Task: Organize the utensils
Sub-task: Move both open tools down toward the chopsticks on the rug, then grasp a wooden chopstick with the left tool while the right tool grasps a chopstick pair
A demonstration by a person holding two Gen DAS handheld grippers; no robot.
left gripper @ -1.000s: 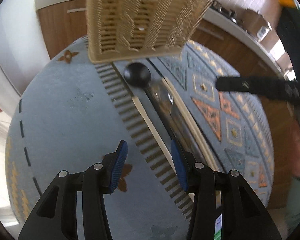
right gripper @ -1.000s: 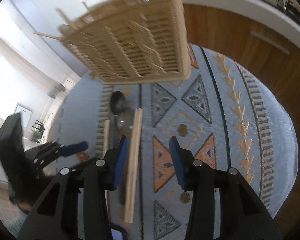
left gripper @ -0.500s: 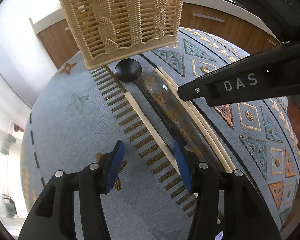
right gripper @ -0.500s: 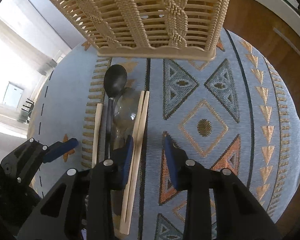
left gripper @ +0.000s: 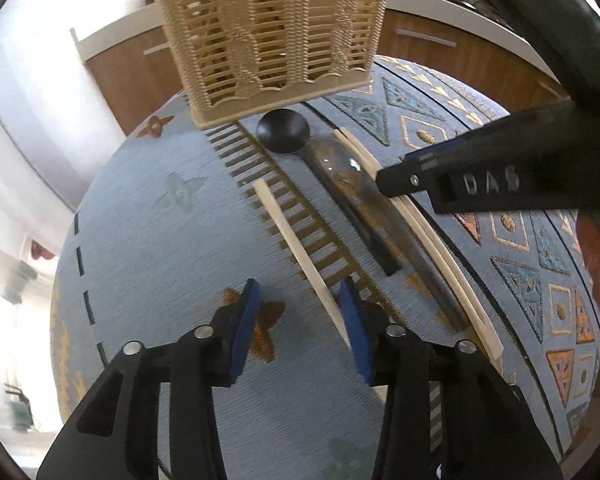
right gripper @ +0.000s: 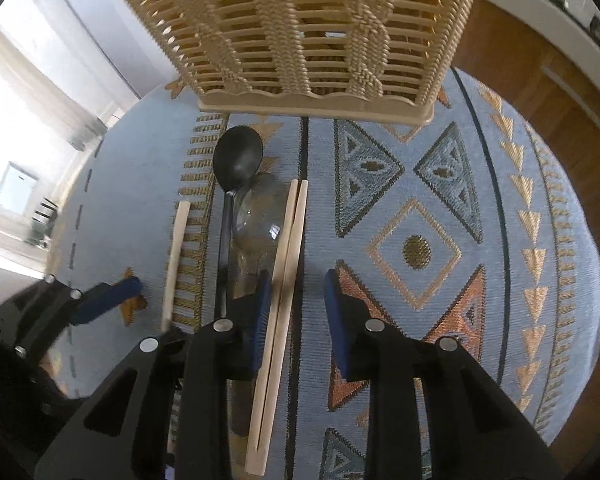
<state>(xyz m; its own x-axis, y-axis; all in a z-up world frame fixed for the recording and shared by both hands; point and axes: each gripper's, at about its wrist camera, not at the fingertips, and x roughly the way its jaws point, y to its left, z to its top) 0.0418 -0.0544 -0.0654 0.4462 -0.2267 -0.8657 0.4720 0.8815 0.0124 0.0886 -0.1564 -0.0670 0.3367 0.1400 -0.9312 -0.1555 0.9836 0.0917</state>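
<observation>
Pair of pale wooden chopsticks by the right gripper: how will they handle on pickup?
The pair of pale wooden chopsticks look thin, stiff and probably light. Lying loose side by side, they may separate or scissor. The open right gripper straddles them; flat on the woven tablecloth, they leave little fingertip clearance.

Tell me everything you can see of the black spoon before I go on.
The black spoon lies flat on the patterned cloth, bowl up, just in front of the woven basket. It looks like matte dark plastic: an oval bowl and a thin straight handle running back toward the grippers. A clear spoon lies against its right side; a single chopstick lies apart on its left. Neither gripper touches it.
</observation>
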